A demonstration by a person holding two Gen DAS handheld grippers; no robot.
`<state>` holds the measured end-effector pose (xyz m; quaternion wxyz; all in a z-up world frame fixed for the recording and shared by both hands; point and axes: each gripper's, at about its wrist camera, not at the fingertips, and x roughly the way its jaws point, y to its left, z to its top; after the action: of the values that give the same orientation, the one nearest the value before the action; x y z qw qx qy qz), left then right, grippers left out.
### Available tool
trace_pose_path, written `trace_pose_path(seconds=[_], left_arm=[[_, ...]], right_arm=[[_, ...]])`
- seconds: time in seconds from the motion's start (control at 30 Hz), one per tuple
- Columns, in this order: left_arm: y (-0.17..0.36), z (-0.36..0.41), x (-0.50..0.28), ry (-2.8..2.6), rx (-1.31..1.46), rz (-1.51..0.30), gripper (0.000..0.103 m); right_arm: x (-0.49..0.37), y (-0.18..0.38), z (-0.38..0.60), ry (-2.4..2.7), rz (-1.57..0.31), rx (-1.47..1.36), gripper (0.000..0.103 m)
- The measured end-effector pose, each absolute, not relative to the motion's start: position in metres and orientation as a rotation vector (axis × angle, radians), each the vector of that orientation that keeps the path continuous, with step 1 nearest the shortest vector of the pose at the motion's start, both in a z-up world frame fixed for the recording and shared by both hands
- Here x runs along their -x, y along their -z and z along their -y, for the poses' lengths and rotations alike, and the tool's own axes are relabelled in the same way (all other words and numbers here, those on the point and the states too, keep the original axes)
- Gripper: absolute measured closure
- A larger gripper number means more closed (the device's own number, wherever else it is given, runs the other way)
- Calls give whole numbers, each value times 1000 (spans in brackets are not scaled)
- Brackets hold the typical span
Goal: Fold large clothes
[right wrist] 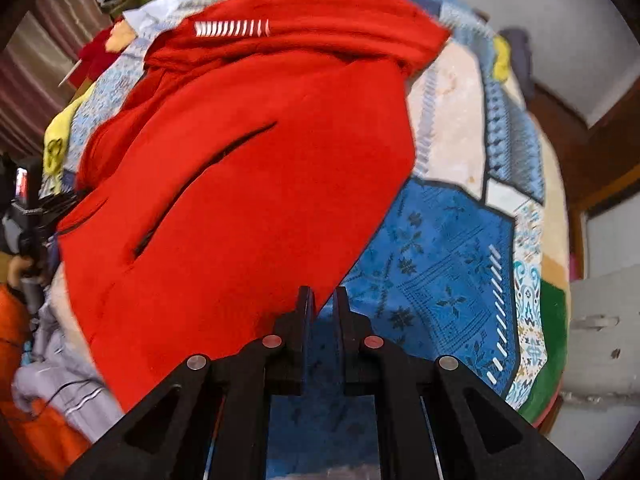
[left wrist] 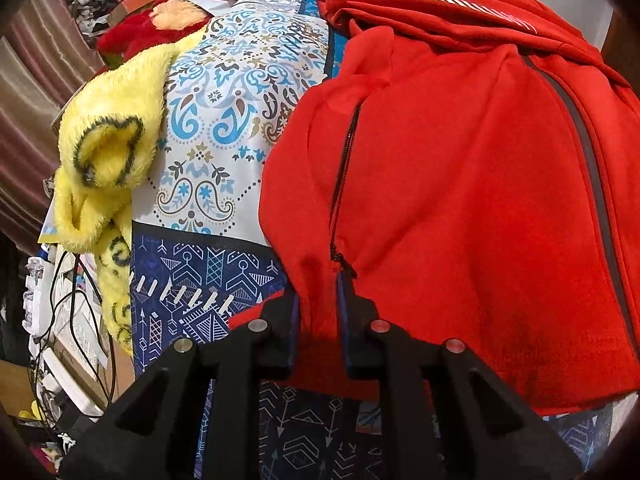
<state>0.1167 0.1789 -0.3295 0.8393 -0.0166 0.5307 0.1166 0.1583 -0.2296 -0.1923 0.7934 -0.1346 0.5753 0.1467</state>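
Item: red jacket (left wrist: 460, 184), fleece-like, zip-fronted, lying across the patterned bedspread (left wrist: 224, 120) and filling the 12 to 3 o'clock part of the left wrist view. Left gripper (left wrist: 318, 292) is pinching a bunch of the jacket's lower edge at 6 o'clock, just below the pocket zip (left wrist: 342, 184), its jaws clamped onto the cloth. Right gripper (right wrist: 322, 300) is hovering at the jacket's (right wrist: 240, 184) other lower corner, at 6 o'clock in its own view, jaws standing narrowly apart with blue bedspread (right wrist: 440, 248) showing between them and no cloth caught. Handling, by judgement: soft, limp, moderately heavy for a garment; it is likely sagging and bunching when lifted by one point, so taking hold at both hem corners or along a seam is looking safest. The fabric is not appearing slippery. Also present: a yellow fuzzy blanket (left wrist: 104, 168) at 9 o'clock, well apart from the jacket, and cables (left wrist: 72, 312) at 8 o'clock.
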Motion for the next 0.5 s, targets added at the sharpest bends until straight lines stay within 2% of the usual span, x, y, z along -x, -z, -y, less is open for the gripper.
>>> trace_pose_path(seconds=[0.17, 0.27, 0.3, 0.33, 0.4, 0.5], left_arm=[[332, -179, -110, -236, 22, -1118, 86], [333, -178, -108, -239, 25, -1114, 86], [333, -178, -108, -240, 27, -1113, 86], [333, -178, -107, -240, 30, -1112, 86], [334, -179, -106, -237, 32, -1112, 86], [332, -182, -106, -231, 35, -1118, 86]], right_arm=[[-158, 199, 236, -243, -1237, 286, 95], [-158, 201, 247, -223, -1238, 224, 81], [-160, 202, 254, -187, -1238, 212, 62], [-164, 205, 265, -141, -1237, 199, 30], [-170, 215, 296, -132, -1285, 51, 5], [-175, 215, 318, -136, -1332, -93, 4]])
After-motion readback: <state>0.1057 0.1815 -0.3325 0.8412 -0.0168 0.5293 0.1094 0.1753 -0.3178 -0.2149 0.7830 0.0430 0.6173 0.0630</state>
